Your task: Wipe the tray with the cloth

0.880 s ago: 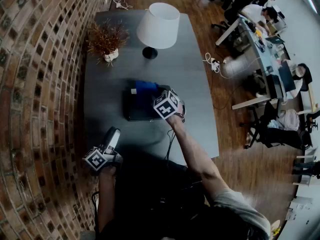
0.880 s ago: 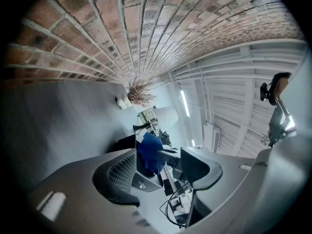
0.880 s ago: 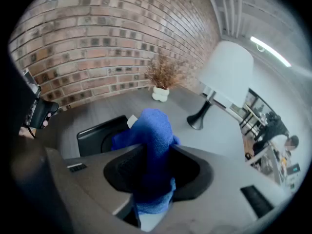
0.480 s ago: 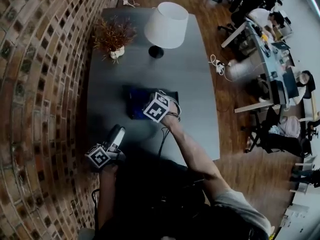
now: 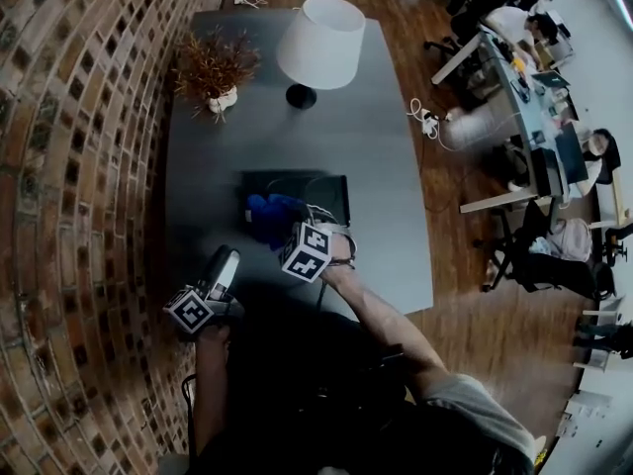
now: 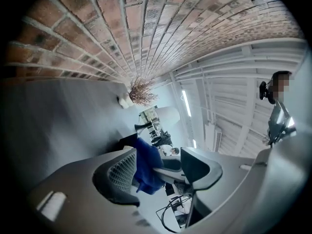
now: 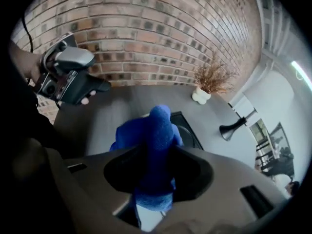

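Observation:
A dark tray (image 5: 321,194) lies in the middle of the grey table (image 5: 386,146). My right gripper (image 5: 289,228) points steeply down at the tray's near left corner, shut on a bunched blue cloth (image 5: 267,216). In the right gripper view the cloth (image 7: 157,140) bulges up between the jaws of the right gripper (image 7: 156,175), with the tray (image 7: 189,131) just beyond. My left gripper (image 5: 226,263) hovers level near the table's front left, apart from the tray. Its jaws stand open around nothing in the left gripper view (image 6: 158,172). The cloth (image 6: 146,162) shows farther off.
A white lamp (image 5: 318,40) and a potted dry plant (image 5: 213,75) stand at the table's far end. A brick wall (image 5: 69,166) runs along the left. Office desks (image 5: 524,97) with seated people are across the wooden floor at the right.
My right gripper has dragged the blue cloth from the tray's far part back toward me, to its near left corner. The left gripper has kept its place.

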### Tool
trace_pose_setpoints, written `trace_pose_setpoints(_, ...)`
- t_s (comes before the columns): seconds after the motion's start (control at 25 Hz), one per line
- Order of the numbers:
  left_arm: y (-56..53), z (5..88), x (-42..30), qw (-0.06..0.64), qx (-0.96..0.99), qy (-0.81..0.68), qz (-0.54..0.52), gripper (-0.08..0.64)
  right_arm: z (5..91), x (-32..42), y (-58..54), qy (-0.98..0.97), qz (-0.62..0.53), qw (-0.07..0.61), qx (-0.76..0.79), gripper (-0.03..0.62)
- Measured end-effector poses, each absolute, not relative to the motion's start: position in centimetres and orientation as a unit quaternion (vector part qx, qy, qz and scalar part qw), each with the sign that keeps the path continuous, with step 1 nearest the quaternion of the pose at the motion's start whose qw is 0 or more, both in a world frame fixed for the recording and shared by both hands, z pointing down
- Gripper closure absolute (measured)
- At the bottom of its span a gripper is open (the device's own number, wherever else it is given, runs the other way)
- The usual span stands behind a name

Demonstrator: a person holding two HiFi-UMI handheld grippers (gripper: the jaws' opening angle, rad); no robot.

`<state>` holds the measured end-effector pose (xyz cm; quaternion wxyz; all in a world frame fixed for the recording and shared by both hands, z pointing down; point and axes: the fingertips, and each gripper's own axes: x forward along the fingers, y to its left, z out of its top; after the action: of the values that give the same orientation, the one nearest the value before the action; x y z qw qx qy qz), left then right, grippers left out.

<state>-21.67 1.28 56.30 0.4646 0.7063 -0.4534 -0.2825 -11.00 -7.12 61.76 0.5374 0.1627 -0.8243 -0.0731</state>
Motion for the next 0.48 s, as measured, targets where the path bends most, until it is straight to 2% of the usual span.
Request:
trace_pose_setpoints(0.16,1.0,56.2,-20.6,0.467,0.714,-0.441,-0.279,0.293,62.0,-1.3,-10.1,-0.767,-0.039,0.593,0.243,0.451)
trace_pose_setpoints(0.24,1.0,56.6,-20.2,0.47,0.716,-0.439,-0.271,0.293,61.5,0.8,-11.1,-0.761,-0.015,0.592,0.266,0.451)
trace_pose_setpoints(0.32,0.9,56.6,-19.7,0.473,0.719,-0.432,-0.27,0.293,60.5,-1.1,-12.0,-0.779,-0.024,0.567,0.267,0.451)
trace_pose_setpoints(0.48,0.7,56.1,-19.3,0.472,0.722,-0.427,-0.272,0.293,59.7,-10.8,-13.6,-0.823,-0.11,0.515,0.213,0.451)
